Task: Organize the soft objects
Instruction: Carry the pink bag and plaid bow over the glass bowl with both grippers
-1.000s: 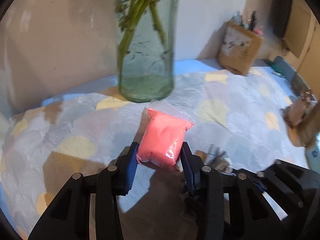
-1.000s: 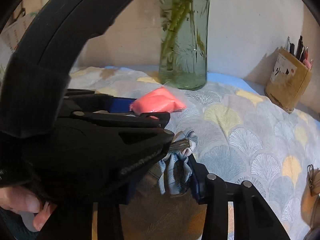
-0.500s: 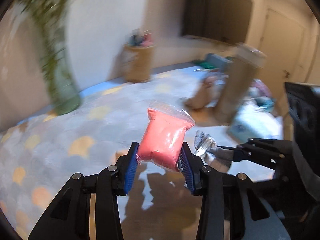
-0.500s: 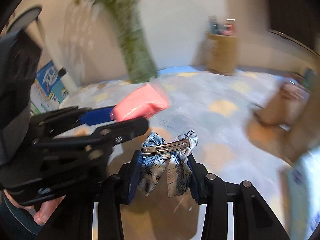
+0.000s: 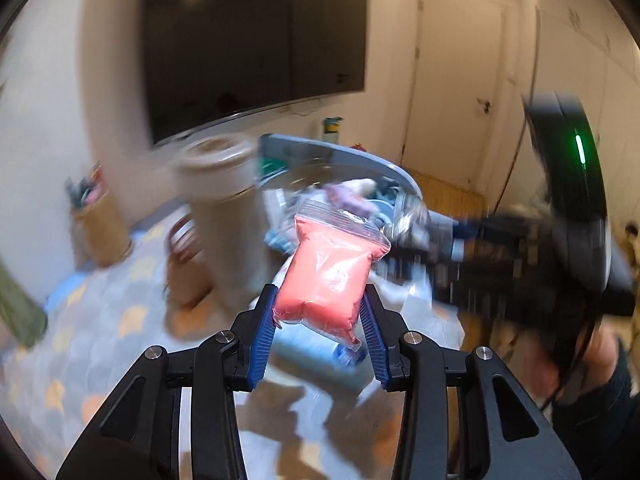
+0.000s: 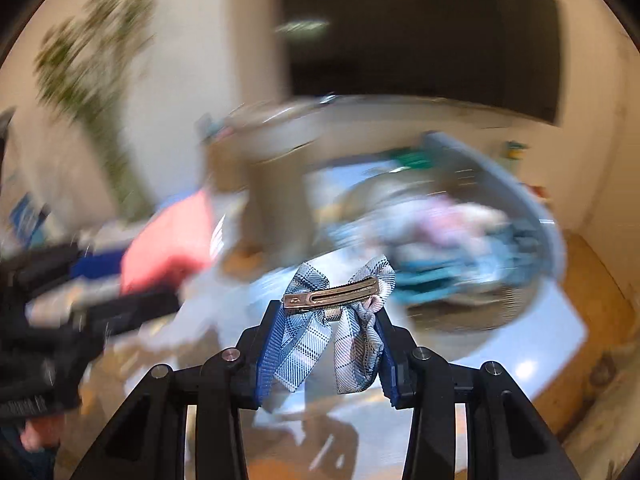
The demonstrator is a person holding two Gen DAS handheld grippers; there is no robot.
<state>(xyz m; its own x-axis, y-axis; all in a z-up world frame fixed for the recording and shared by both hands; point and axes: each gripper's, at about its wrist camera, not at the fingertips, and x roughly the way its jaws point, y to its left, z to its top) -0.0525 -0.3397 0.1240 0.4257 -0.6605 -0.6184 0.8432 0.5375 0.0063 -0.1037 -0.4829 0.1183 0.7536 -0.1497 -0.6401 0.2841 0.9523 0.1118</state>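
Observation:
My left gripper [image 5: 320, 312] is shut on a clear zip bag of pink soft clay [image 5: 326, 280] and holds it in the air; the bag also shows blurred in the right wrist view [image 6: 168, 248]. My right gripper [image 6: 326, 316] is shut on a blue plaid ribbon bow with a metal hair clip [image 6: 332, 320]. A round grey-blue basket [image 6: 532, 208] with several soft items stands ahead of both grippers; it also shows in the left wrist view [image 5: 360, 160]. The right gripper's body [image 5: 560, 240] is at the right of the left wrist view.
A tall brown cylinder container [image 5: 228, 220] stands left of the basket on the patterned tablecloth [image 5: 80, 320]. A cardboard pen holder [image 5: 100, 224] stands by the wall. A blurred vase of green stems [image 6: 96, 92] is at the left. A dark TV [image 5: 256, 40] hangs behind.
Both grippers have swung right, away from the vase and toward the grey-blue basket, each still holding its item. The views are motion-blurred.

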